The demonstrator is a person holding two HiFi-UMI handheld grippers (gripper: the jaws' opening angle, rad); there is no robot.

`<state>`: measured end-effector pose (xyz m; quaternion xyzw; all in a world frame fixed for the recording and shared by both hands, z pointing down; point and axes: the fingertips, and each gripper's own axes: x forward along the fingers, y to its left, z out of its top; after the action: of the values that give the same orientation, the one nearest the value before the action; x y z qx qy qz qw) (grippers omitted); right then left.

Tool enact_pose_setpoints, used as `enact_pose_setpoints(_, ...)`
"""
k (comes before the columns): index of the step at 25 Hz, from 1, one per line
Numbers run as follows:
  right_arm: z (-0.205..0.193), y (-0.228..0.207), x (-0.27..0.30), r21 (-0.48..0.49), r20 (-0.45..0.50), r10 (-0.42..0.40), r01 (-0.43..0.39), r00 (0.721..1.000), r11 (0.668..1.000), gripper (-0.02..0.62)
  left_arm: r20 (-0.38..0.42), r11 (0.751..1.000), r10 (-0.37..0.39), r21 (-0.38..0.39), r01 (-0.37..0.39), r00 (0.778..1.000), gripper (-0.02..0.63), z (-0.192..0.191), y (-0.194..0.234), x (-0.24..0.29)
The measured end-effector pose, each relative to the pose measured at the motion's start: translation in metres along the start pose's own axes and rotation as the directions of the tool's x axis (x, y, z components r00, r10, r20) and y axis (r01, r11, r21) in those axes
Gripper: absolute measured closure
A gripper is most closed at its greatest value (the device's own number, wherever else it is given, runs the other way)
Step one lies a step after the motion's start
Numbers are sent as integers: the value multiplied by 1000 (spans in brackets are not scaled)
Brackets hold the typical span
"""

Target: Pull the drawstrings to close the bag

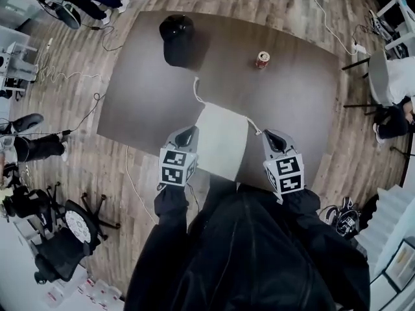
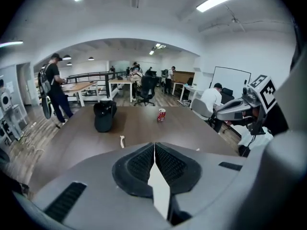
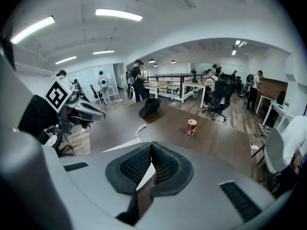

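Head view: the white rectangular cloth bag [image 1: 220, 141] lies flat at the near edge of the dark brown table [image 1: 298, 89], directly between the left tongs [image 1: 187, 133] and the right tongs [image 1: 271, 137]. Its mouth is the far edge. The long white drawstring [image 1: 196, 86] runs from the far left corner straight away from you, ahead of the left tongs. The short white drawstring [image 1: 254, 127] ends just beside the tip of the right tongs, so the right tongs are the nearer to their cord. A black cap [image 1: 178, 37] and a red can [image 1: 262, 59] sit well beyond both. Left gripper view: the left tongs [image 2: 154, 147] are closed pad to pad and hold nothing; the long cord's end [image 2: 122, 141] lies ahead and slightly left. Right gripper view: the right tongs [image 3: 151, 150] are likewise closed and empty, with the bag [image 3: 122, 146] to their left. You will probably need to open both tongs before either cord can be taken.
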<state>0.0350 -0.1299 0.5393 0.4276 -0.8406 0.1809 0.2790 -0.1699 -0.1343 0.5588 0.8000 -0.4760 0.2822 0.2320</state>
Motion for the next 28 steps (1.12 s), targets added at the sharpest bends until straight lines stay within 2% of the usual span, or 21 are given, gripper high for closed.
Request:
enact_pose_setpoints(3,-30,-3,34,11,-103,20,-19,995,1000,572,-95,990,-78,108,89,992,572,-19,18,34)
enact_pose_setpoints(7,-60,-17,77,19,-203,18,-15,979,1000,572,-199,956,-142,226,186,970,572,-33,48,87)
enact_pose_setpoints(13,-87,-26,126,35,-292,21,-12,956,999,572,-310,910,-188,301,284,932,571,-51,79,150)
enact_pose_setpoints(16,-100,-28,144,40,-329,31,-19,944,999,572,-357,876,-206,347,334,911,571,-60,81,170)
enact_pose_setpoints(19,-116,-31,156,39,-370,42,-30,928,999,571,-415,813,-206,432,391,886,566,-69,84,188)
enact_pose_setpoints(21,-124,-32,163,36,-392,54,-43,918,998,556,-454,746,-206,500,439,867,513,-74,85,198)
enact_pose_setpoints(24,-138,-29,170,19,-441,80,-80,894,997,489,-507,639,-214,573,512,835,468,-81,85,208)
enact_pose_setpoints(28,-155,-30,176,-43,-507,84,-122,858,992,457,-561,543,-220,610,578,798,451,-86,85,221)
